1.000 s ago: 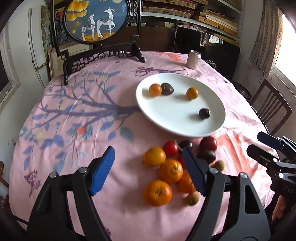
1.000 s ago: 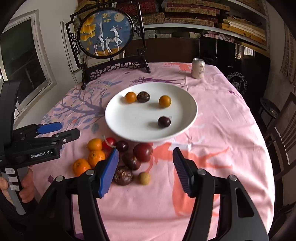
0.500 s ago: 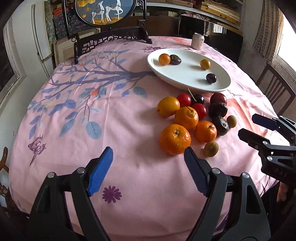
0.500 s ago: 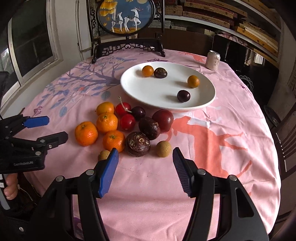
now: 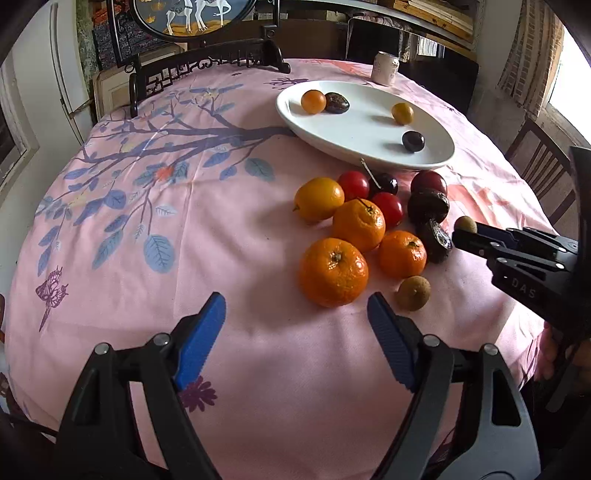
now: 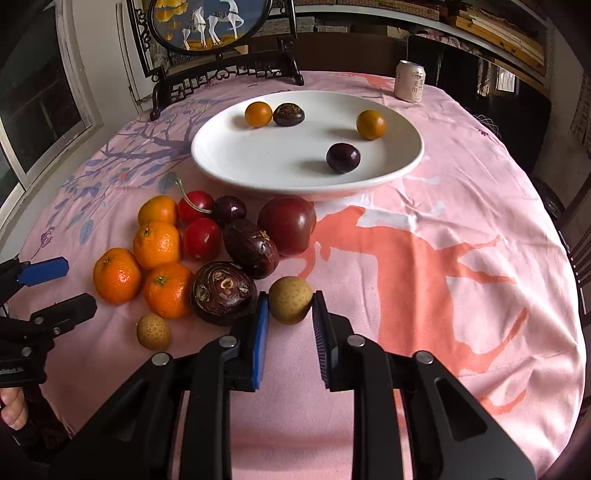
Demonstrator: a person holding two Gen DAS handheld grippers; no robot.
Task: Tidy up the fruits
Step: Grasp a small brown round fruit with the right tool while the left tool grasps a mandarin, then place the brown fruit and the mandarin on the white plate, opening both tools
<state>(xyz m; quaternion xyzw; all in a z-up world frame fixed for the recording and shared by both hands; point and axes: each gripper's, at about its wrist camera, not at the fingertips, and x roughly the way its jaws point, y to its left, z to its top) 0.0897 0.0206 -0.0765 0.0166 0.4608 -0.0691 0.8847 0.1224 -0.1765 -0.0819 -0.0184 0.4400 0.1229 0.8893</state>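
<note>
We are seeing our right gripper narrowed since half a second ago, when its pads were standing wide apart short of the fruit pile; now its blue pads are closing around the small tan longan, touching or nearly touching both its sides, and we cannot tell whether they are gripping it firmly. That longan is sitting on the cloth on the near side of the white plate, just beside a wrinkled brown passion fruit. Our left gripper is staying spread wide with nothing between its pads, and it is sitting closer to the big mandarin than before. The other loose fruits are lying clustered on the near side of the plate, while four small fruits are resting on the plate itself. The pink tablecloth with its tree print is covering a round table; a drink can is standing beyond the plate, and a framed deer screen is standing beyond the plate too, near the wall
</note>
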